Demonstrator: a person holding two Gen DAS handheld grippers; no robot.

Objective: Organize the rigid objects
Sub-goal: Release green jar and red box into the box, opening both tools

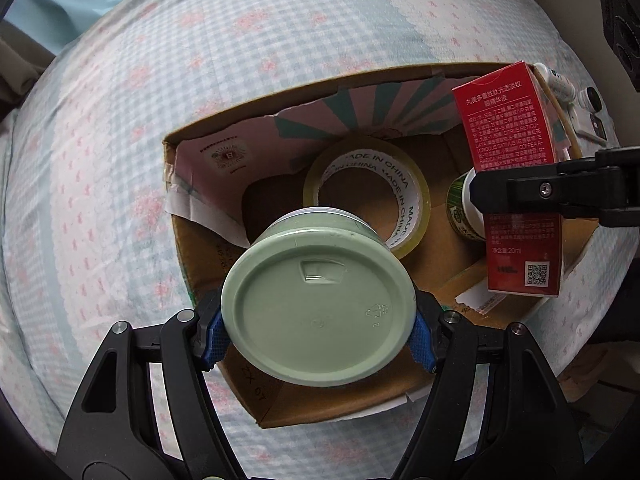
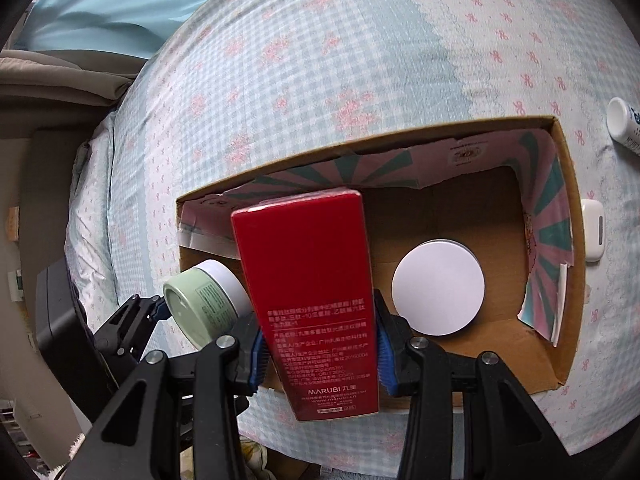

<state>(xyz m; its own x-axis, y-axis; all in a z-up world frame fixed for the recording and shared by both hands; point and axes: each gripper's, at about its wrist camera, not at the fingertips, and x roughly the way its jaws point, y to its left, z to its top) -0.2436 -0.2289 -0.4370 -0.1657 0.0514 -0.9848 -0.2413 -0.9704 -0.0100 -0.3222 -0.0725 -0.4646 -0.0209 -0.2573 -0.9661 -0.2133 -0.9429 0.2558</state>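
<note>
My left tool point(image 1: 318, 332) is clamped on the green jar point(image 1: 318, 312), its blue pads point(image 1: 214, 340) biting the sides near the base, so the flat bottom faces the camera. The jar hangs over the near edge of the box point(image 1: 176, 148), above the tape roll point(image 1: 366, 192) lying inside. I judge it rigid plastic, light to middling in weight, with smooth curved walls that could twist in the pads; a grip across the widest part, as now, is the sound one.

My right tool point(image 2: 318, 344) holds the red carton point(image 2: 312, 304) across its narrow faces, low on its length, so the carton stands over the box's near wall. It is thin card, probably light, and it would dent under a hard squeeze. Gripping near one end leaves the long body free to swing, so a hold nearer the middle would be steadier.

Inside the box there is also a white lid point(image 2: 438, 286) toward the right, and a small green-labelled bottle point(image 1: 464, 208), partly hidden, so I cannot tell its shape well. The box sits on the bed point(image 2: 320, 60). A white tube point(image 2: 624, 124) lies outside, to the far right.
</note>
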